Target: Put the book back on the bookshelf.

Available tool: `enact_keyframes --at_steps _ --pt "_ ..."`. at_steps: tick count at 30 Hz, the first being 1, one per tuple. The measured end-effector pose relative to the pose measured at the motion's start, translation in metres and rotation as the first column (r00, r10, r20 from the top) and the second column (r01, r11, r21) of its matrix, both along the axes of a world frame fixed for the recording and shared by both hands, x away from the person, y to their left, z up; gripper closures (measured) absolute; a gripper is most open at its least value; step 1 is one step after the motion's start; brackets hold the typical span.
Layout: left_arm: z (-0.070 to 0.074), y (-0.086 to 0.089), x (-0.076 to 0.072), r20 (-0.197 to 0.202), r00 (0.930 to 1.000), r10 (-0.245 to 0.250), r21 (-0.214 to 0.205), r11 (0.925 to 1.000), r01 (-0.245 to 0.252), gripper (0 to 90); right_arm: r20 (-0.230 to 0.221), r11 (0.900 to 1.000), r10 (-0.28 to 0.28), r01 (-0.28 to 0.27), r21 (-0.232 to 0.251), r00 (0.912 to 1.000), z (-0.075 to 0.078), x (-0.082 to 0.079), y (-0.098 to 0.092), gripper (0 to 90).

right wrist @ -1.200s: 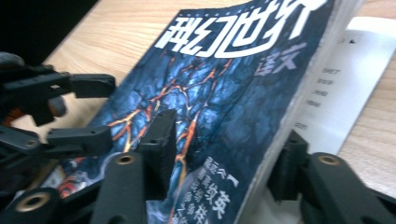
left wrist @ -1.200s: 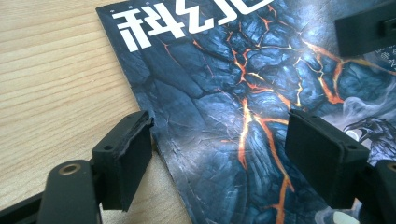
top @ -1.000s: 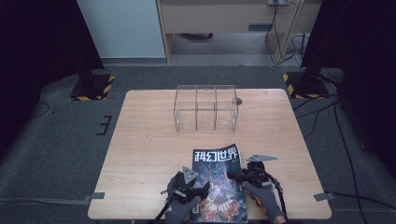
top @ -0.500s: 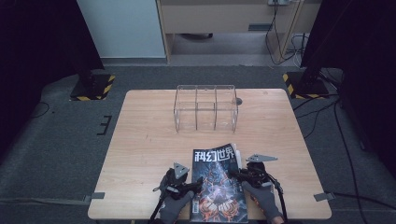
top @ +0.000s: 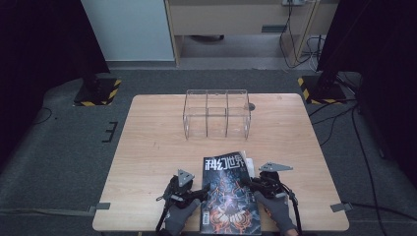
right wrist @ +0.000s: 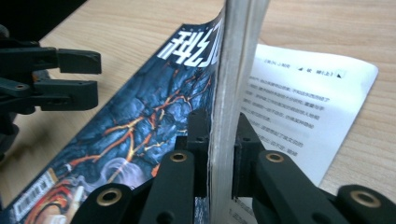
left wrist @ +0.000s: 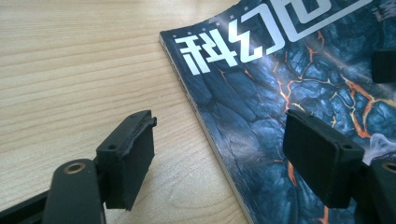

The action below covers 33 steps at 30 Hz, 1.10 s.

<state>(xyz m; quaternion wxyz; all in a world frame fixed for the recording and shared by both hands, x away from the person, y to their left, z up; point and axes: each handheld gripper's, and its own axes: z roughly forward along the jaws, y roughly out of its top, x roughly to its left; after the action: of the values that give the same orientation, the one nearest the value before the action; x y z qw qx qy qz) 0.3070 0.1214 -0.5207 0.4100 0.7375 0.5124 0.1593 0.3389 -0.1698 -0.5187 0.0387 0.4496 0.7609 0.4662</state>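
On the light wooden counter (top: pixel 147 162), the clear acrylic three-compartment organiser (top: pixel 217 113) stands toward the far edge. Nearer the person, the dark lava-patterned magazine (top: pixel 227 189) lies at the near edge, between the left claw (top: pixel 200 191) at its left side and the right claw (top: pixel 249 183) at its right side.

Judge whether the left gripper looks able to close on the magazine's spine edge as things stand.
Probably yes: the left gripper is open with the magazine spine edge lying between its jaws, nothing between them. The right gripper clamps the opposite page edge.
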Motion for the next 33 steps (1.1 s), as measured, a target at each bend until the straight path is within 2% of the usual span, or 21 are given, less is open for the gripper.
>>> enact_keyframes --at_steps 7,15,19,20,21,28,33 --pt "0.005 0.005 -0.003 0.021 0.9997 0.009 -0.022 0.9997 -0.008 24.5 0.029 0.9998 0.002 -0.003 0.021 0.9996 0.006 -0.003 0.002 83.2" --pt "0.012 0.015 -0.004 0.039 0.9990 0.023 -0.061 0.9979 -0.020 24.6 0.058 0.9975 0.002 -0.006 0.071 0.9983 0.016 -0.009 0.002 83.4" --pt "0.016 0.019 -0.005 0.052 0.9985 0.016 -0.098 0.9951 -0.011 24.6 0.100 0.9936 0.016 -0.027 0.109 0.9949 0.028 -0.014 0.002 83.4" --pt "0.016 0.019 -0.005 0.052 0.9985 0.016 -0.098 0.9951 -0.011 24.5 0.100 0.9936 0.016 -0.027 0.109 0.9949 0.028 -0.014 0.002 83.4" --pt "0.017 0.019 -0.005 0.055 0.9984 0.015 -0.101 0.9948 -0.009 24.5 0.119 0.9920 0.022 -0.037 0.121 0.9926 0.032 -0.015 0.002 83.4" --pt "0.025 0.020 -0.007 0.086 0.9963 0.002 -0.117 0.9931 0.008 24.6 0.158 0.9901 0.039 -0.059 0.127 0.9867 0.041 -0.018 0.002 83.4" --pt "0.026 0.018 -0.003 0.086 0.9963 -0.004 -0.123 0.9923 0.015 25.1 0.172 0.9890 0.046 -0.069 0.131 0.9840 0.044 -0.019 0.002 83.4"
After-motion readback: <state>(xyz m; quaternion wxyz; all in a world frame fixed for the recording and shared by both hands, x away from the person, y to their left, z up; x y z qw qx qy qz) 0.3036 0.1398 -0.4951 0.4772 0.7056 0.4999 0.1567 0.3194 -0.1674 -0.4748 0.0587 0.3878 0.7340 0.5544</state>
